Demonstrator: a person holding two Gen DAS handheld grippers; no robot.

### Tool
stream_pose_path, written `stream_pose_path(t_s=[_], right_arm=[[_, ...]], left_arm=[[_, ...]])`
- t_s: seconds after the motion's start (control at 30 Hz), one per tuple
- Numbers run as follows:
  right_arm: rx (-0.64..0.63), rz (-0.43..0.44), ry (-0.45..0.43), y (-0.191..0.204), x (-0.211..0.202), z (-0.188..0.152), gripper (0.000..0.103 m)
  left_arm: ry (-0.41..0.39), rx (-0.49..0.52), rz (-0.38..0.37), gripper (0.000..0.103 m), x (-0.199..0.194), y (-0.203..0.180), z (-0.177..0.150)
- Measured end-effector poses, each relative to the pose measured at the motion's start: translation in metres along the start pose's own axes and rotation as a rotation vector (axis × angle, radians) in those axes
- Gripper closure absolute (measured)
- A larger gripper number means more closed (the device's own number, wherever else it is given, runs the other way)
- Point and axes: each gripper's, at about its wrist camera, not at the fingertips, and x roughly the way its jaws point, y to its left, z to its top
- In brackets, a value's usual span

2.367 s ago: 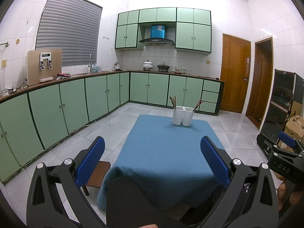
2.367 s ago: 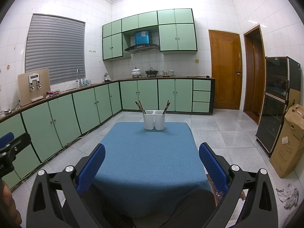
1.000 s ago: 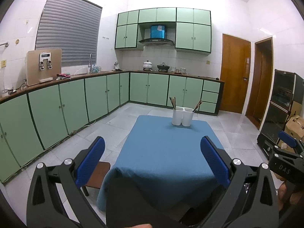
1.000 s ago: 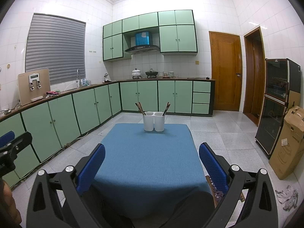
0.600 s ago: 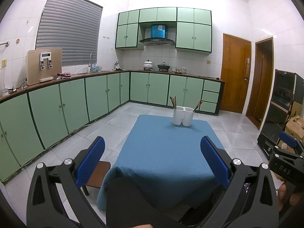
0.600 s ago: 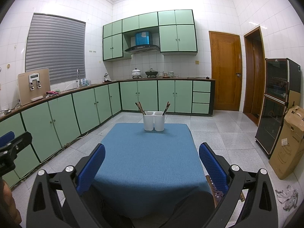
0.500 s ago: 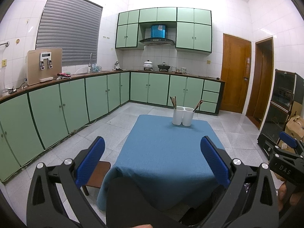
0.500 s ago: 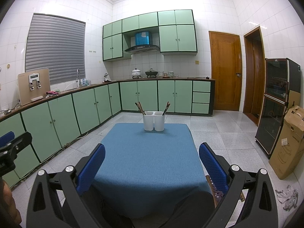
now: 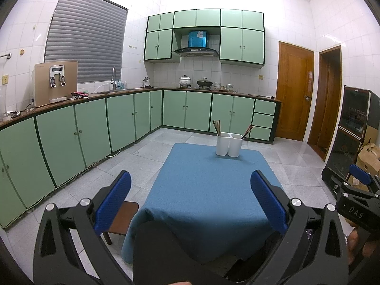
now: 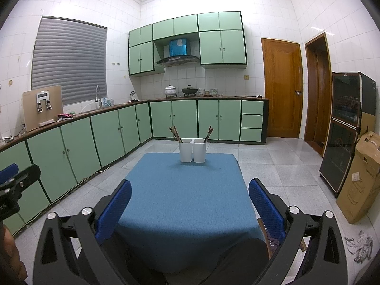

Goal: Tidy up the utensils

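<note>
Left gripper (image 9: 190,187) hangs at the near edge of the table (image 9: 204,190), jaws wide, holding nothing. At the far edge of the table stands a white two-cup holder (image 10: 192,150), well apart from both tools. In its left cup a bundle of dark chopsticks (image 10: 175,133) leans up and to the left; in the right cup a second bundle (image 10: 208,133) leans up and to the right. Their long axes run steeply up, tips down in the cups. They are probably light, stiff and thin, and may slip or fan apart, so a pinch across the bare upper shafts looks best. Right gripper (image 10: 190,190) is likewise spread wide and empty.
</note>
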Motion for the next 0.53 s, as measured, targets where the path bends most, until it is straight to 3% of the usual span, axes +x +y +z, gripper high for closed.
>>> stream_pose_path(t_s=[0.23,0.53], right_arm=[[0.0,-0.001,0.004,-0.0009,-0.0014,-0.0009,0.006],[0.0,0.001,0.005,-0.0018,-0.0013,-0.0011,0.006]], left_arm=[[-0.01,0.039,0.004,0.005,-0.0031,-0.0082,-0.0035],[-0.002,0.009,-0.007,0.005,-0.0051,0.0003,-0.0007]])
